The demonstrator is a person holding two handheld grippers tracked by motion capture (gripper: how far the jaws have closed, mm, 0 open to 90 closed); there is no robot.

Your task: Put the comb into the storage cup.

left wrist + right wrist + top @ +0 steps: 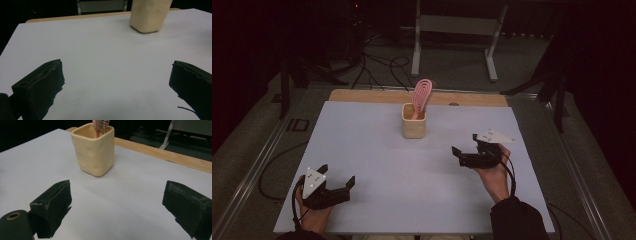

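Observation:
A cream square cup (414,121) stands upright toward the back middle of the white table (377,150), with a pink hairbrush (422,93) standing in it, head up. The cup (94,149) is ahead and left in the right gripper view, the brush handle (98,127) inside it. In the left gripper view the cup (148,15) is far ahead at the right. My left gripper (337,176) rests near the front left edge, open and holding nothing. My right gripper (465,144) hovers right of centre, open, jaws pointing left toward the cup.
A wooden strip (362,95) borders the table's far edge. Beyond it, on the dark floor, stand a white metal frame (452,30) and loose cables (377,65). Metal rails (252,170) run along both sides of the table.

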